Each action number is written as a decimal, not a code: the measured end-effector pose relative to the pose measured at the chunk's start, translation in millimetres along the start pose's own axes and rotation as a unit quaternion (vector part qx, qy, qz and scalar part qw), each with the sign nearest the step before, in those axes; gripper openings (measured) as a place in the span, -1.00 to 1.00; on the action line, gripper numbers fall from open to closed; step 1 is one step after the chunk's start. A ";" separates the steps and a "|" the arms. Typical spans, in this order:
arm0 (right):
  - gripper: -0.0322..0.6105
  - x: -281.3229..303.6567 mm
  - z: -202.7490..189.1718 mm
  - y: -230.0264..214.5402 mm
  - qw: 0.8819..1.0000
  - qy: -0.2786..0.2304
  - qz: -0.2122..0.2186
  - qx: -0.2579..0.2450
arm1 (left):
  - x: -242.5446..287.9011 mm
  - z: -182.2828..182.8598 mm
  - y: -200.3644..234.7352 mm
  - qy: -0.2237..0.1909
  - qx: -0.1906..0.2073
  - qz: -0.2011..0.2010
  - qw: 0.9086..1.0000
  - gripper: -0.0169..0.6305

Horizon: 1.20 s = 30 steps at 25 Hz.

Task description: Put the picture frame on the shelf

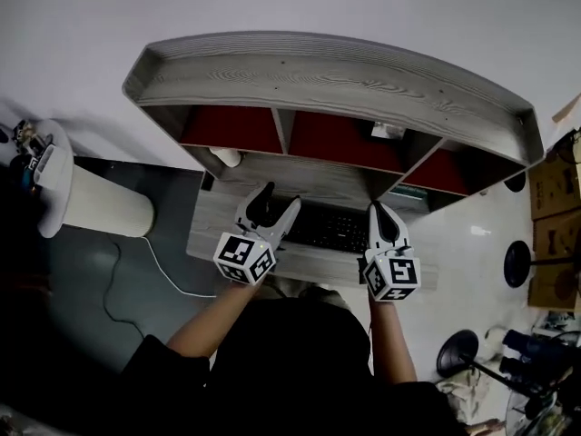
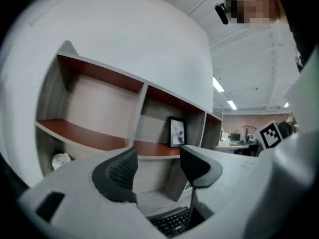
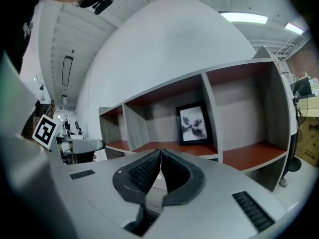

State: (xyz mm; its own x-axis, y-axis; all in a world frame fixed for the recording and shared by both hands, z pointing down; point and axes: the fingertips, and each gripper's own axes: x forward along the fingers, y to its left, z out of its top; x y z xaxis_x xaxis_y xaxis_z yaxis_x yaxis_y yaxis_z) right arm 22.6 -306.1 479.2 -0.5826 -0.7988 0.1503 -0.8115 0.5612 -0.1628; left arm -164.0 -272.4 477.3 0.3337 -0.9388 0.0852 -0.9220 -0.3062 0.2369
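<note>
Arms (image 1: 209,321): both bare forearms reaching forward from a dark top, one gripper in each hand.
Left gripper (image 1: 278,200): held level over the desk's left half, marker cube toward the body. Jaws spread wide in the left gripper view (image 2: 157,163), dark ribbed pads facing each other, nothing between them. Only desk and keys visible through the gap.
Right gripper (image 1: 379,209): over the desk's right half, well apart from the left one. Pads pressed together at the tips in the right gripper view (image 3: 159,156), gripping nothing.
Keyboard (image 1: 331,230): black, flat on the desk, between the two grippers and just under their tips.
Desk (image 1: 213,221): grey wood grain, set against the wall under the shelf.
White object (image 2: 61,161): small and round, at the desk's back left, below the shelf's left compartment. Kind not discernible.
Shelf (image 1: 336,80): grey wood unit above the desk, with three open compartments side by side. Red-brown floors, grey dividers and a rimmed top.
Frame (image 3: 193,124): black, with a dark print on white. Upright in the middle compartment, at the back, close to the right divider (image 2: 177,132). Touched by neither gripper. From the head view only its top edge visible (image 1: 388,132).
Wall (image 1: 290,3): plain white behind the shelf.
Floor left of desk: white cable (image 1: 150,262) trailing beside a white cylinder (image 1: 100,205).
</note>
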 end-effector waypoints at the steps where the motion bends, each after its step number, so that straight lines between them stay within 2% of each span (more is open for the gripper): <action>1: -0.86 2.2 0.9 9.8 1.000 -0.001 -0.001 -0.007 | -12.8 0.0 10.8 -0.001 -0.001 0.013 1.000 -0.13; 3: -0.86 5.4 4.3 28.9 1.000 -0.008 -0.009 -0.019 | -37.5 3.3 31.5 -0.006 0.001 0.040 0.999 -0.29; 5: -0.86 7.9 7.1 48.9 0.999 -0.016 -0.013 -0.029 | -61.6 9.1 53.5 -0.008 0.006 0.071 0.997 -0.61; 7: -0.86 10.8 5.1 69.6 0.999 -0.012 -0.011 -0.036 | -83.5 14.5 75.2 -0.008 0.009 0.095 0.995 -0.72; 10: -0.86 13.3 0.0 93.2 0.999 0.002 -0.015 -0.048 | -107.9 19.2 98.3 -0.012 0.000 0.095 0.995 -0.88; 13: -0.86 13.7 0.3 105.6 0.998 0.007 -0.031 -0.062 | -121.7 20.8 108.5 -0.013 0.003 0.083 0.996 -0.90; 20: -0.86 15.0 -9.8 127.5 0.997 0.020 -0.042 -0.059 | -132.9 23.1 125.4 -0.017 0.016 0.071 0.997 -0.90; 24: -0.86 9.4 -9.3 130.6 0.996 0.026 -0.059 -0.066 | -133.0 21.6 125.7 -0.014 0.019 0.055 0.998 -0.90; 30: -0.86 4.2 -11.9 134.4 0.995 0.032 -0.061 -0.076 | -131.3 16.5 122.4 -0.012 0.017 0.041 0.999 -0.90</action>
State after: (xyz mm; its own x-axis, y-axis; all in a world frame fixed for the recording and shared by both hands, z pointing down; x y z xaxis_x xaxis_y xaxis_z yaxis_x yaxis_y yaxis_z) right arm -89.5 -231.5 469.5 -0.4769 -0.8504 0.2220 -0.8712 0.4908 0.0084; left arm -323.9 -189.2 479.1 0.2517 -0.9646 0.0792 -0.9525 -0.2324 0.1970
